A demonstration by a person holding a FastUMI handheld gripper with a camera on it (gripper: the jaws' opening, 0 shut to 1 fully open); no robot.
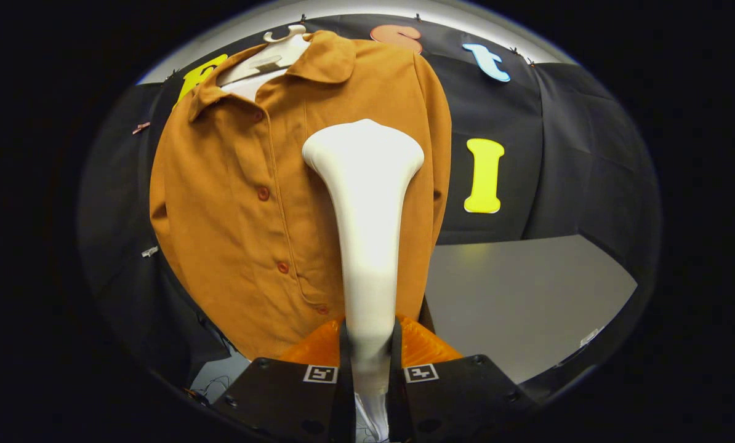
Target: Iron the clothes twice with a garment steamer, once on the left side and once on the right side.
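Note:
An orange-brown buttoned shirt hangs on a white hanger in front of the black cloth wall. A white garment steamer stands upright between my fingers, its handle clamped by both. My gripper is shut on that handle. The steamer's wide head sits against the shirt's right half, right of the row of buttons, at about mid-chest height. The steamer hides part of that side of the shirt.
A grey table top lies to the right, below the black cloth wall. A few clips pin the cloth at the left of the shirt. Dark cables lie low down, left of my fingers.

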